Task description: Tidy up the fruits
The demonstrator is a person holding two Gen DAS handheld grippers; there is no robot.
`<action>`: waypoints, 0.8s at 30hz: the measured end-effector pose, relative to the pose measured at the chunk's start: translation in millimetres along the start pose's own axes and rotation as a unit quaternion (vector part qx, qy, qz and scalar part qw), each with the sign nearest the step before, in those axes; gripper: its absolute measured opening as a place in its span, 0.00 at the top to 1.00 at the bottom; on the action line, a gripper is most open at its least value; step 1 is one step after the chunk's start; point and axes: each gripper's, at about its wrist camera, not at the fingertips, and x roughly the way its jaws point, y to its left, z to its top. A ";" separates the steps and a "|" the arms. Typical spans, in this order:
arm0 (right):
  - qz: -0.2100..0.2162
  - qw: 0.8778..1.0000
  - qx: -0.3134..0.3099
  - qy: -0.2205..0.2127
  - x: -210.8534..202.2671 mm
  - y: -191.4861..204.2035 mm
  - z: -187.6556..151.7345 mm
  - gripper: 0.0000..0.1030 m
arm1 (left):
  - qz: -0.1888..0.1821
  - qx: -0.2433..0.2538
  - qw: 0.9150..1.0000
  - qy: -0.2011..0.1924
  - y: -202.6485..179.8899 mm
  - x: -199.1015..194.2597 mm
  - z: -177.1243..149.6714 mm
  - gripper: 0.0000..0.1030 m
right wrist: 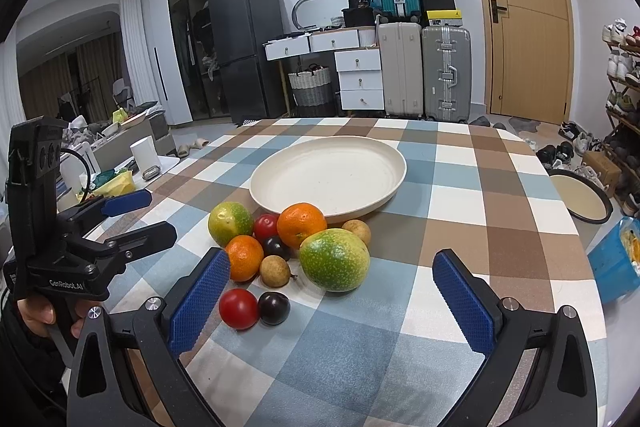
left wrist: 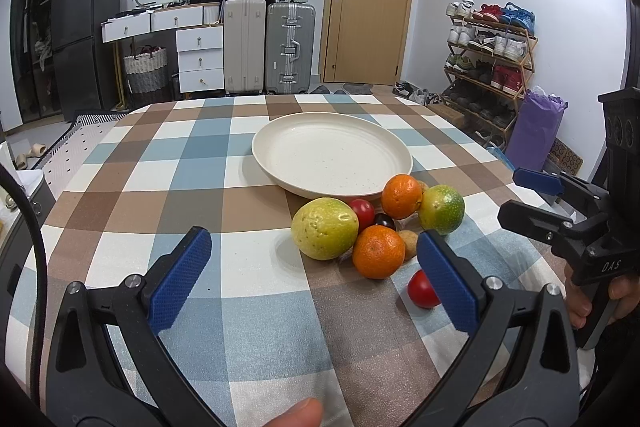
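Left wrist view: the left gripper (left wrist: 314,247) hangs wide and empty over the counter (left wrist: 160,163). The fruits (left wrist: 376,227) cluster against the near rim of the bare plate (left wrist: 332,155), toward the counter's right edge.

Right wrist view: the right gripper (right wrist: 331,273) gapes wide, holding nothing; a tomato (right wrist: 238,308) and plum (right wrist: 274,307) lie beside its left finger.

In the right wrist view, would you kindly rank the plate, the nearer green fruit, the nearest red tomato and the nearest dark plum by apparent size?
1. plate
2. green fruit
3. red tomato
4. dark plum, only slightly smaller than the tomato
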 end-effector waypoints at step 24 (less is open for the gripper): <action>-0.005 1.000 -0.009 0.000 -1.2 1.9 0.2 0.00 | 0.001 0.002 1.000 0.000 -0.6 2.3 -0.4 0.00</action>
